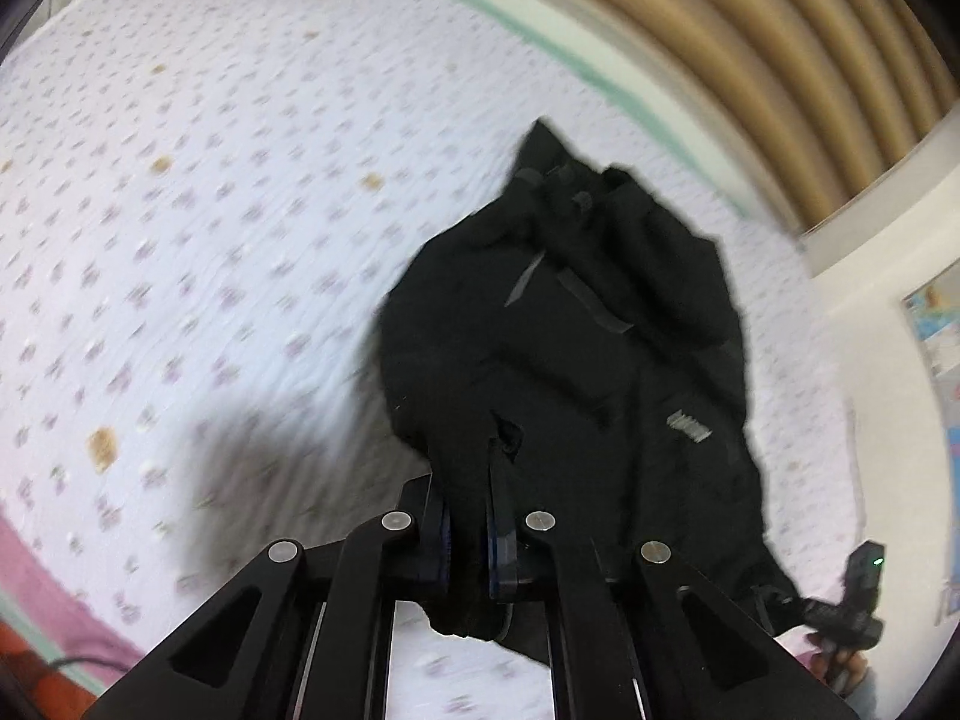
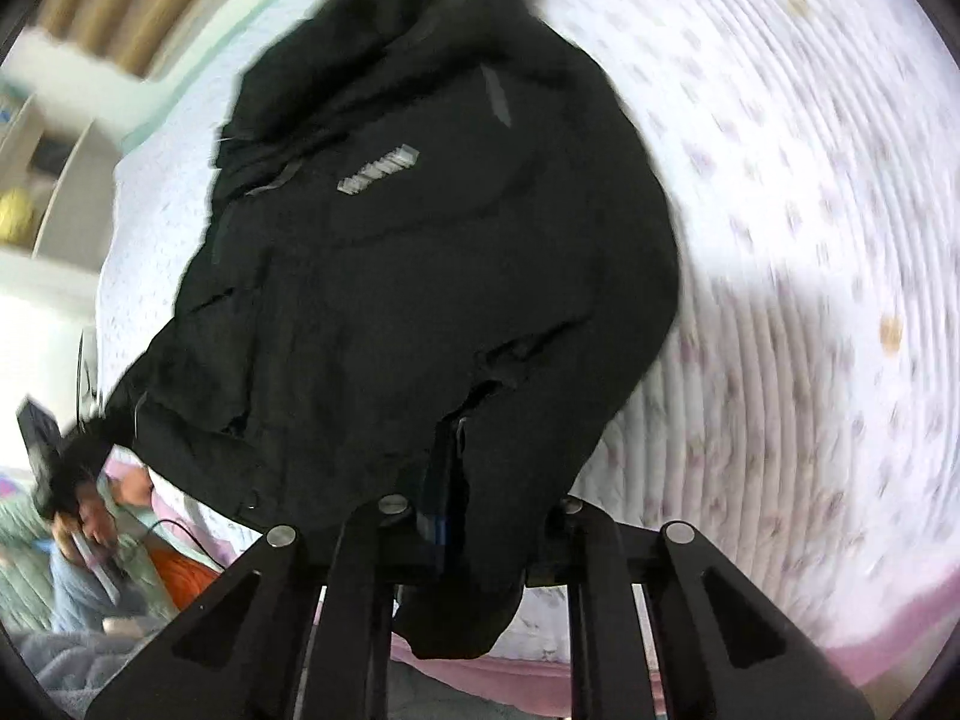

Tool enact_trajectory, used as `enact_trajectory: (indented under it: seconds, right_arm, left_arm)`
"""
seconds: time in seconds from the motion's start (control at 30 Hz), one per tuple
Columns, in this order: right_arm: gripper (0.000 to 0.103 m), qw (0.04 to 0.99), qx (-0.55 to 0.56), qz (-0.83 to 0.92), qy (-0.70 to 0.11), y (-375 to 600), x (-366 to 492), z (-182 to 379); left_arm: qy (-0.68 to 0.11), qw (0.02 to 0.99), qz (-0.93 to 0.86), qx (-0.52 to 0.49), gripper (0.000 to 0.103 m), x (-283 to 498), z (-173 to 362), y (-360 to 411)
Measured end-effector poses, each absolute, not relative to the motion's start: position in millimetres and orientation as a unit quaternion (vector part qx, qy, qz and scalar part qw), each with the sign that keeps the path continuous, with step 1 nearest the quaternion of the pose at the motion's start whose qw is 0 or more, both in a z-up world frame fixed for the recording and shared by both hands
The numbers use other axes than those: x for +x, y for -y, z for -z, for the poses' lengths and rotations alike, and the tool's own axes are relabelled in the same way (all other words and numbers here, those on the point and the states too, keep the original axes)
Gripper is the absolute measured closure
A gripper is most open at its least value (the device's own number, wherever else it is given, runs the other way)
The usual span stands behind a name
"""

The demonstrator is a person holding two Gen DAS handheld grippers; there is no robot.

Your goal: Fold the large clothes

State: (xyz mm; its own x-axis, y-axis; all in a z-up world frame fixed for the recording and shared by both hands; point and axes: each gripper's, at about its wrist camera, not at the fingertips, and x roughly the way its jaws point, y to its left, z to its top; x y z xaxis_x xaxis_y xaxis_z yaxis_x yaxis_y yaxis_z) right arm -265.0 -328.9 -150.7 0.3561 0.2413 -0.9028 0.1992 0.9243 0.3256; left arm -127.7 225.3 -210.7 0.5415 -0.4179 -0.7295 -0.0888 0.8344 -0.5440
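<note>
A large black jacket [image 1: 576, 348] with a grey chest label hangs stretched over a bed with a white quilt [image 1: 198, 210] dotted with purple flowers. My left gripper [image 1: 465, 480] is shut on one bottom corner of the jacket. My right gripper [image 2: 462, 450] is shut on the other bottom corner of the jacket [image 2: 420, 252]. The hood end trails toward the far side of the bed. The right gripper shows in the left wrist view [image 1: 852, 606] at the lower right, and the left gripper shows in the right wrist view [image 2: 54, 450] at the lower left.
A tan ribbed headboard [image 1: 750, 42] and a white wall stand beyond the bed. A shelf unit [image 2: 54, 180] with a yellow object stands at the left. A pink bed edge [image 2: 900, 618] runs along the near side. The frames are motion-blurred.
</note>
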Motion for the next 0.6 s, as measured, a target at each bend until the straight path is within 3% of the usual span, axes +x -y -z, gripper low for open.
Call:
enact_trajectory:
  seconds: [0.6]
  right_arm:
    - [0.09, 0.908, 0.11, 0.015, -0.404, 339, -176, 3]
  left_arm:
    - [-0.37, 0.902, 0.095, -0.201, 0.096, -15, 103, -195]
